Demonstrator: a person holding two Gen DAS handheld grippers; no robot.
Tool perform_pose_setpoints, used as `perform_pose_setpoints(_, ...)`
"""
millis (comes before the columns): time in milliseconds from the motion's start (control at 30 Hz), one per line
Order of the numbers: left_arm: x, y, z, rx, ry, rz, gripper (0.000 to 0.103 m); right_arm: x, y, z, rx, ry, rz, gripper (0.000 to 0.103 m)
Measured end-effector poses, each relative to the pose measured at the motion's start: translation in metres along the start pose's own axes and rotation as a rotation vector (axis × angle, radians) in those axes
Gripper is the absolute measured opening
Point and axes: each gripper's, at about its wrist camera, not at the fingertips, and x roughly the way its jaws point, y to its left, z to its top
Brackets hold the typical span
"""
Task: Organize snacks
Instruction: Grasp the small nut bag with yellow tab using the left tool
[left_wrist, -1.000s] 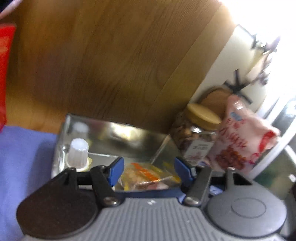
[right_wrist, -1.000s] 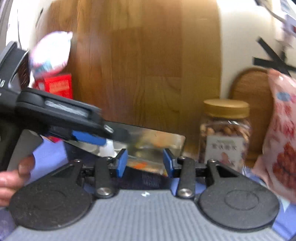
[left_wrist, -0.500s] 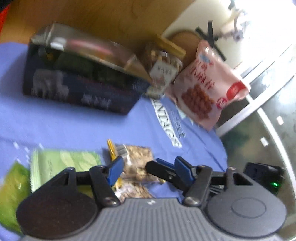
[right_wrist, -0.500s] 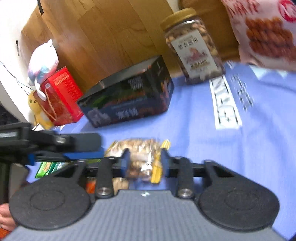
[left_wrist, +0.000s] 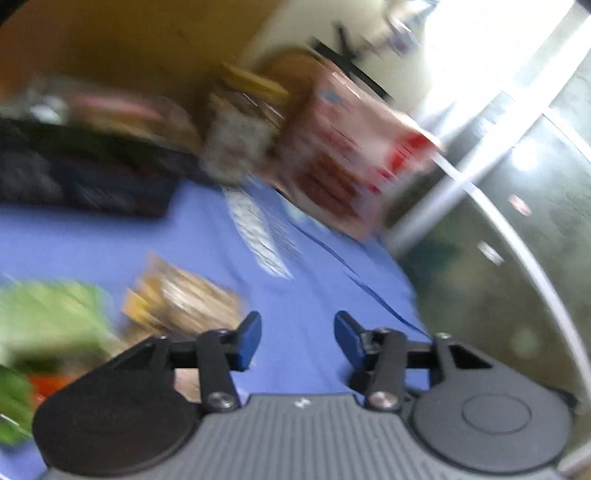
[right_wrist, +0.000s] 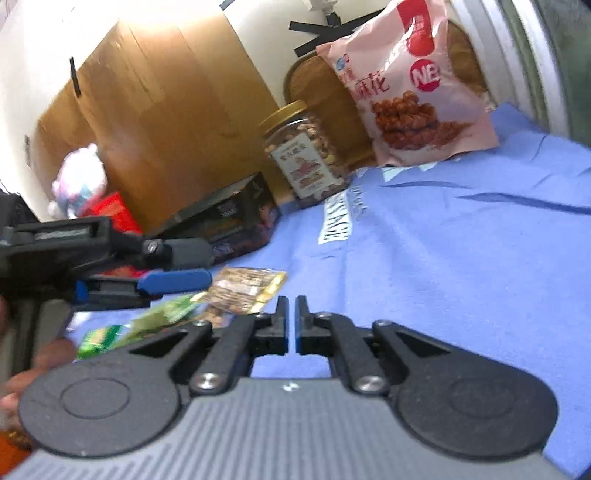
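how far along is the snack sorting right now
Done: hard to tell, the tin shows only its side here, contents hidden. In hand: nothing; the right gripper is shut on air, the left gripper open and empty. Left: the nut packet and green packets lie loose on the cloth.

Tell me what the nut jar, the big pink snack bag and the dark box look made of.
Nut jar: clear plastic or glass, since the nuts show through; matte tan lid, paper label. Pink snack bag: glossy plastic film, creased, with printed graphics. Dark box: printed outside, shiny along the rim, so possibly tin; it could also be card.
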Motion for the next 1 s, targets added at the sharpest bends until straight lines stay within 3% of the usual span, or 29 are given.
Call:
perform_pose_setpoints(67,-0.002,0.009,0.013,0.025,-0.026,0.093,0.061,0.009,0.0,0.005,0.02,0.013,0.042,0.016)
perform_pose_setpoints(100,0.001,0.013,0.019,0.023,-0.026,0.134,0.077,0.017,0.002,0.008,0.008,0.024,0.06,0.02)
perform_pose_setpoints(133,0.003,0.019,0.023,0.013,-0.021,0.162,0.084,0.024,0.006,0.009,-0.014,0.035,0.064,0.031)
perform_pose_setpoints(167,0.007,0.026,0.027,0.0,-0.004,0.169,0.084,0.031,0.011,0.009,-0.039,0.048,0.054,0.043)
perform_pose_setpoints(267,0.025,0.034,0.031,-0.016,0.051,0.172,0.084,0.056,0.027,0.008,-0.136,0.095,0.03,0.047)
perform_pose_setpoints(367,0.051,0.027,0.026,0.025,0.113,0.196,0.066,0.081,0.037,0.008,-0.228,0.149,0.007,0.049)
perform_pose_setpoints(433,0.063,0.021,0.02,0.043,0.141,0.193,0.046,0.095,0.041,0.006,-0.27,0.167,-0.012,0.046)
perform_pose_setpoints(467,0.066,0.016,0.016,0.048,0.149,0.185,0.046,0.097,0.042,0.006,-0.29,0.156,-0.036,0.04)
perform_pose_setpoints(567,0.068,0.001,0.006,0.067,0.157,0.158,0.043,0.085,0.031,0.007,-0.248,0.135,-0.05,0.036)
perform_pose_setpoints(667,0.057,-0.01,-0.007,0.057,0.162,0.077,0.041,0.055,0.025,0.002,-0.202,0.09,-0.051,0.034)
perform_pose_setpoints(767,0.029,-0.028,-0.025,0.114,0.124,0.024,0.041,0.017,0.028,-0.007,-0.2,0.036,-0.037,0.034)
perform_pose_setpoints(867,-0.016,-0.037,-0.05,0.188,0.063,0.03,0.041,-0.013,0.045,-0.022,-0.23,0.007,0.011,0.034)
perform_pose_setpoints(1000,-0.074,-0.017,-0.081,0.161,0.014,0.077,0.04,-0.023,0.079,-0.048,-0.303,0.034,0.107,0.034)
